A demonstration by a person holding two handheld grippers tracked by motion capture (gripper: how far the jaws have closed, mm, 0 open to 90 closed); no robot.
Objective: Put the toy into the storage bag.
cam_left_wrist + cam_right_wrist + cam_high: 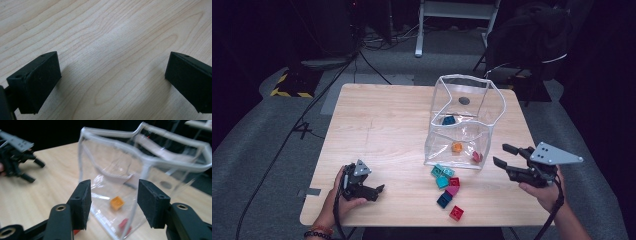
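Note:
A clear plastic bag (464, 87) stands open at the table's back right. Inside it lie a teal brick (448, 120), an orange brick (457, 146) and a red brick (477, 156). Several loose bricks (446, 187) in teal, pink, blue and red lie just in front of it. My right gripper (500, 154) hovers to the right of the bag, jaws apart and empty. In the right gripper view the gripper (113, 185) faces the bag (107, 132), with the orange brick (117, 202) showing through it. My left gripper (377, 191) rests open on the table (112, 30) at front left.
The wooden table (377, 125) has bare room across its left and middle. Its front edge runs just below the loose bricks. Beyond the table are a dark chair (532, 35), cables on the grey floor and a white frame (452, 10).

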